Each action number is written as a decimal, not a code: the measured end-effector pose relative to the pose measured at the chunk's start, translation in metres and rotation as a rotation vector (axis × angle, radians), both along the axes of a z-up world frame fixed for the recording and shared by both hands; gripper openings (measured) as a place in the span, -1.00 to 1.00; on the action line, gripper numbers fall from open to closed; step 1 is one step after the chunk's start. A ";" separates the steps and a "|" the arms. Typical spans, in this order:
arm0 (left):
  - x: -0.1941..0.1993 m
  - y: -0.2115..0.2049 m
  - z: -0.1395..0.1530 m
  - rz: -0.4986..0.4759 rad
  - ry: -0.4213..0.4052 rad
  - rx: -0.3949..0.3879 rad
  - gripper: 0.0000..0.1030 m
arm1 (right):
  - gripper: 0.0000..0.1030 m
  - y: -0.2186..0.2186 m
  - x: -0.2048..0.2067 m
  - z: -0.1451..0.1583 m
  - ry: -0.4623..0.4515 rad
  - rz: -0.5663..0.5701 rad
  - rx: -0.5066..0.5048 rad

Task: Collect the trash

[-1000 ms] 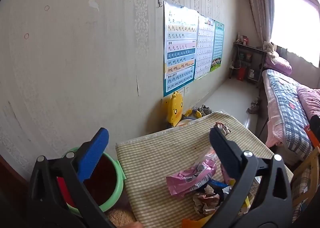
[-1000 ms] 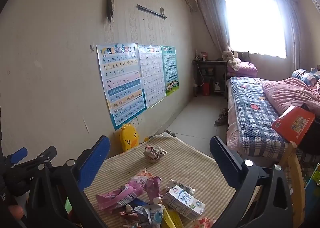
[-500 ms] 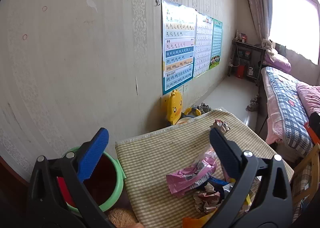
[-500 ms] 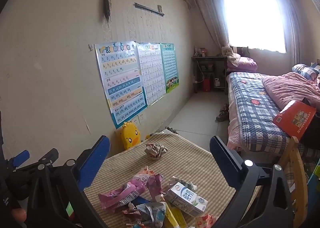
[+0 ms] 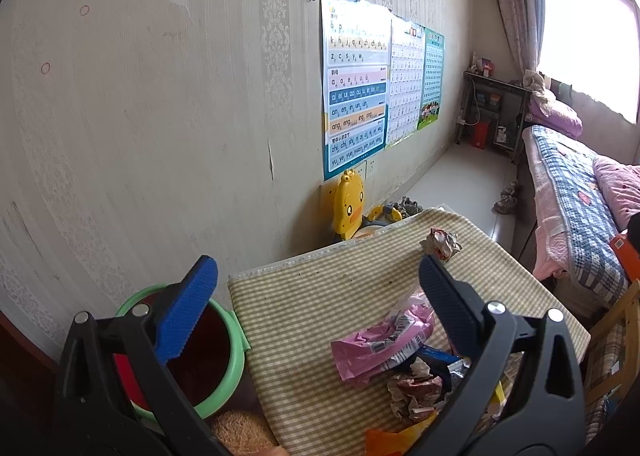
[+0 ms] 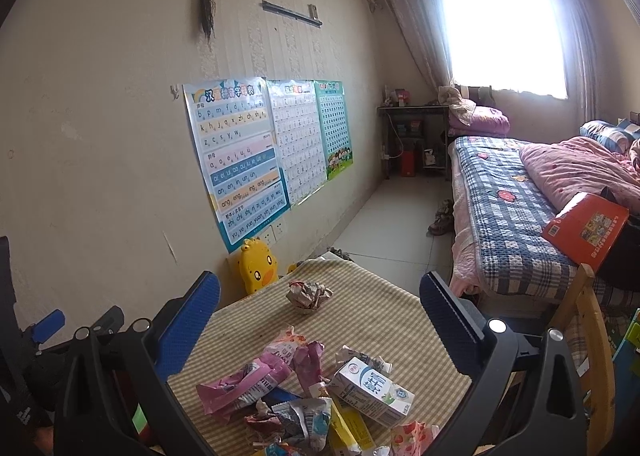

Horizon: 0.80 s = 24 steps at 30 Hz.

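Trash lies in a heap at the near end of a checked tablecloth [image 5: 320, 296] [image 6: 380, 320]: a pink wrapper [image 5: 384, 340] [image 6: 244, 384], crumpled foil [image 5: 416, 392] [image 6: 296, 416] and a white milk carton [image 6: 370, 392]. A crumpled paper ball [image 5: 440, 244] [image 6: 309, 294] sits alone at the far end. A green-rimmed bin [image 5: 224, 356] stands left of the table. My left gripper [image 5: 320, 292] hangs open above the cloth, between bin and heap. My right gripper [image 6: 320, 308] is open too, above the heap, holding nothing. The left gripper [image 6: 44, 328] shows at the right wrist view's left edge.
A papered wall with posters [image 5: 356, 84] runs along the left. A yellow duck toy [image 5: 350, 204] [image 6: 258, 270] stands on the floor past the table. A bed [image 6: 520, 208] with an orange box [image 6: 584, 226] fills the right side, with a wooden chair back [image 6: 580, 316] beside the table.
Both views have shifted only slightly; the right gripper has dropped a little towards the heap. Both grippers stay open and no trash has moved.
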<state>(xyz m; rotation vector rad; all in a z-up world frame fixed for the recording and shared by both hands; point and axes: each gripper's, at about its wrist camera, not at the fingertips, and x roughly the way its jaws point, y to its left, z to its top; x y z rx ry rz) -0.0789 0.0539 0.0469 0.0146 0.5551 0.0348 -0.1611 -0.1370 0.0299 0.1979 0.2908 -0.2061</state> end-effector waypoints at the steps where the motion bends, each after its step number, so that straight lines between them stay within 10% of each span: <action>1: 0.001 -0.003 0.000 0.000 0.002 0.005 0.93 | 0.86 0.000 -0.001 0.000 -0.003 0.000 -0.001; 24: 0.009 -0.022 -0.023 0.000 0.017 0.050 0.93 | 0.86 -0.022 0.004 -0.013 0.031 -0.022 0.060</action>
